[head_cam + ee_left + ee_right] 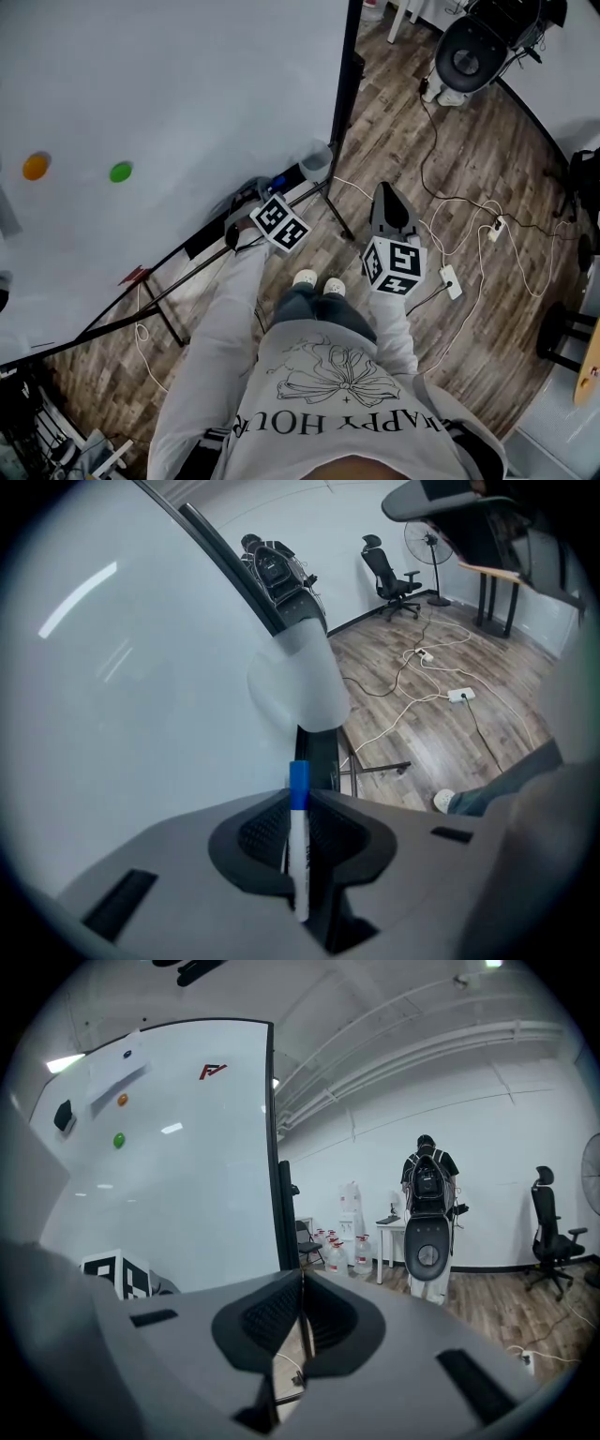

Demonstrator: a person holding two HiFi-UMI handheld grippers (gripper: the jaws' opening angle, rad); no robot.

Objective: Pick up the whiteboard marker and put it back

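Note:
A white whiteboard marker point(299, 855) with a blue cap point(298, 785) stands upright between the jaws of my left gripper point(299, 799), which is shut on it. The cap points toward the whiteboard's black edge and a translucent white cup point(300, 682) fixed there. In the head view the left gripper point(251, 195) reaches down to the bottom ledge of the whiteboard point(169, 103), near that cup point(317, 159). My right gripper point(389, 202) hangs to the right over the wood floor. Its jaws point(302, 1279) are shut with nothing in them.
Orange point(36, 166) and green point(120, 172) magnets stick to the board. The board's black stand leg point(337, 211) crosses the floor by my feet. White cables and power strips point(450, 281) lie to the right. A person with a backpack point(427, 1180) stands beyond.

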